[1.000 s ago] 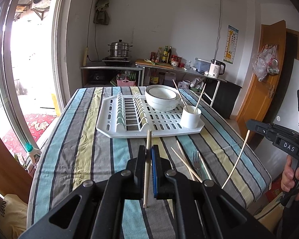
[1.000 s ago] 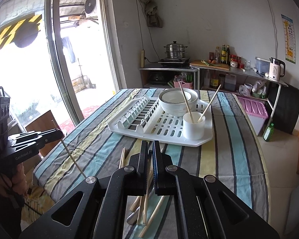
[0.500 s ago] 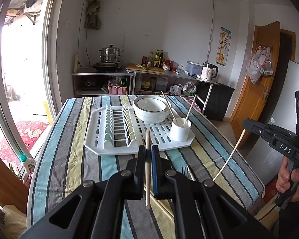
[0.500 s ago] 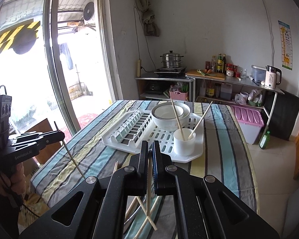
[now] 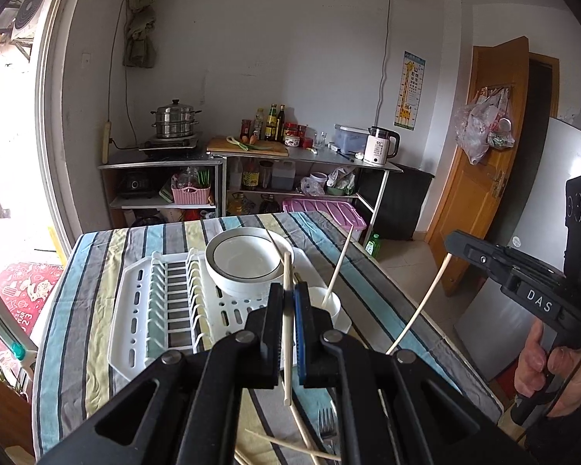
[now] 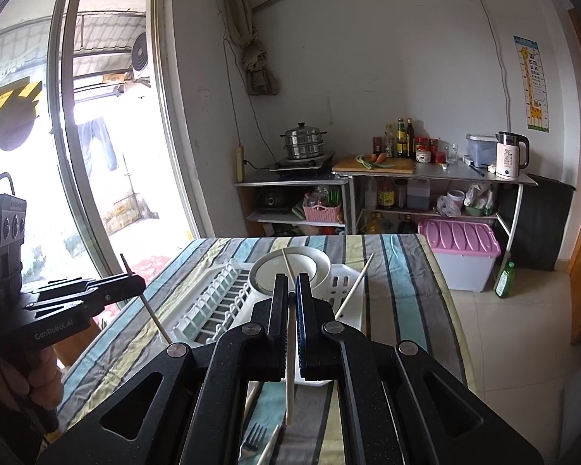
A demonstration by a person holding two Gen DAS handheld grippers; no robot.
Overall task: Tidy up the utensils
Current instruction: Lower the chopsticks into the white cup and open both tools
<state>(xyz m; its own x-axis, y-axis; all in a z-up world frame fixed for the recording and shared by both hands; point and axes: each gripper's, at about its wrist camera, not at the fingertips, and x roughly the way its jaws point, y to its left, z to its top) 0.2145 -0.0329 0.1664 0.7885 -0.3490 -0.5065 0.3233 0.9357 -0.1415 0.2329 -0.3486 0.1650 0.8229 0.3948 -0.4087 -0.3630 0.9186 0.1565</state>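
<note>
My left gripper is shut on a pale chopstick, held upright well above the table. My right gripper is shut on another chopstick; it shows at the right of the left wrist view, its chopstick hanging down. The left gripper shows at the left of the right wrist view. A white cup with two chopsticks stands on the white dish rack, beside a white bowl. Loose chopsticks and a fork lie on the striped tablecloth below.
The striped table has its edge at the right, with a tiled floor beyond. A kitchen shelf with pot, bottles and kettle stands along the far wall. A glass door is at the left, a wooden door at the right.
Both grippers have risen and pulled back from the table, each carrying its chopstick. The rack and cup now look smaller and lower in both views.
</note>
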